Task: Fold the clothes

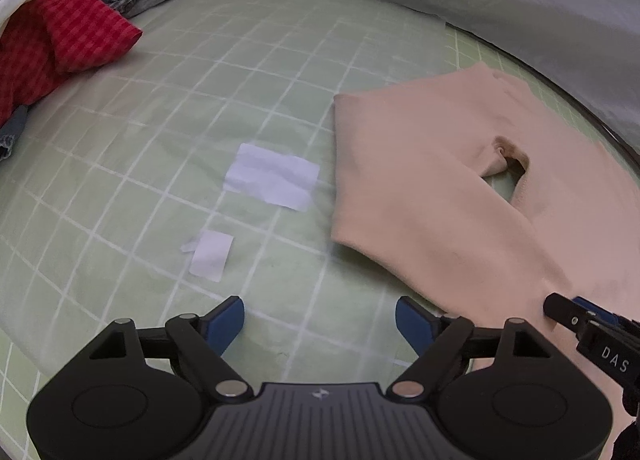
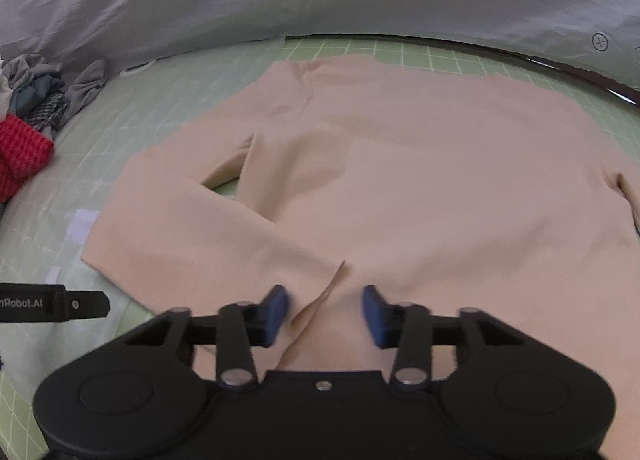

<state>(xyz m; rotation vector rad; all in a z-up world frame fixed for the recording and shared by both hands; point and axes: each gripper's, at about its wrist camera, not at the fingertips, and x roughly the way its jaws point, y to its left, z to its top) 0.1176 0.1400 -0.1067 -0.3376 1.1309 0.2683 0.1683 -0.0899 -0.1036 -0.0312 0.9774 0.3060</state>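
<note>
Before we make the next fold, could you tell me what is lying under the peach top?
The peach top lies on the green grid mat, which shows around it and through a gap by the folded sleeve. Whatever else lies beneath the fabric is covered.

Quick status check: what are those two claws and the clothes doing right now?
Left gripper open over bare mat. Right gripper open astride a fold of the beige top. Paper scraps beside it; nothing in the way.
</note>
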